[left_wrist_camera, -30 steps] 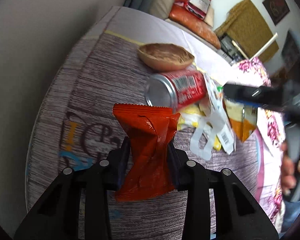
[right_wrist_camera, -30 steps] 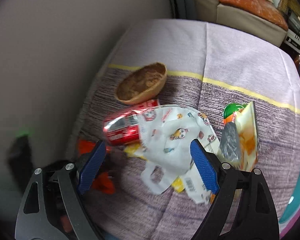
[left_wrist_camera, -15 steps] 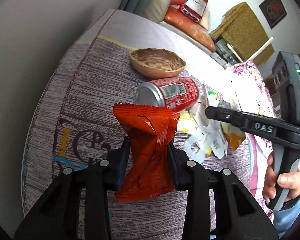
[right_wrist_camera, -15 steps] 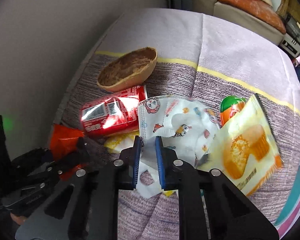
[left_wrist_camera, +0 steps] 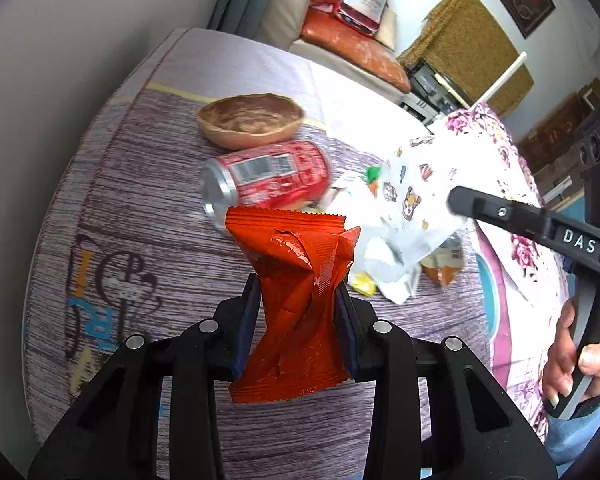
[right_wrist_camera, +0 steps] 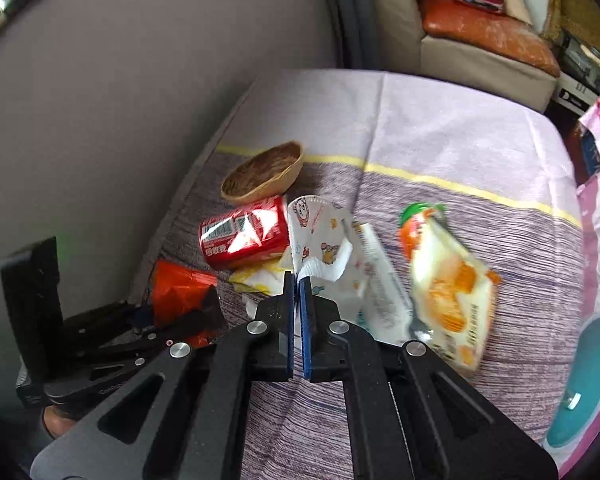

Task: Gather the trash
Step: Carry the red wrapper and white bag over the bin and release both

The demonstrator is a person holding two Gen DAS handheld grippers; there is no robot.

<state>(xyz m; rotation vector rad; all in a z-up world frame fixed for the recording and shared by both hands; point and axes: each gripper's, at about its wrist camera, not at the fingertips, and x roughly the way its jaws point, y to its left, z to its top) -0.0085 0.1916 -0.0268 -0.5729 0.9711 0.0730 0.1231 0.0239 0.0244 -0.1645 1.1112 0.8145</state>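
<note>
My left gripper (left_wrist_camera: 296,300) is shut on a crumpled red snack wrapper (left_wrist_camera: 296,280), held above the table; it also shows in the right wrist view (right_wrist_camera: 176,292). My right gripper (right_wrist_camera: 299,280) is shut on a white cartoon-print face mask (right_wrist_camera: 320,236), lifted off the pile; the mask also shows in the left wrist view (left_wrist_camera: 416,204). A red soda can (left_wrist_camera: 268,178) lies on its side beside a brown woven bowl (left_wrist_camera: 250,120). A yellow cake packet (right_wrist_camera: 448,284) with an orange-green pouch (right_wrist_camera: 418,220) behind it hangs beside the mask.
The table has a purple striped cloth (right_wrist_camera: 420,144) and sits against a grey wall on the left. A yellow wrapper (right_wrist_camera: 256,276) lies under the mask. A teal dish (right_wrist_camera: 588,380) sits at the right edge. A sofa (right_wrist_camera: 480,40) stands beyond the table.
My right gripper closed on the face mask and lifted it up and to the right. The cake packet shifted with it. My left gripper kept hold of the red wrapper.
</note>
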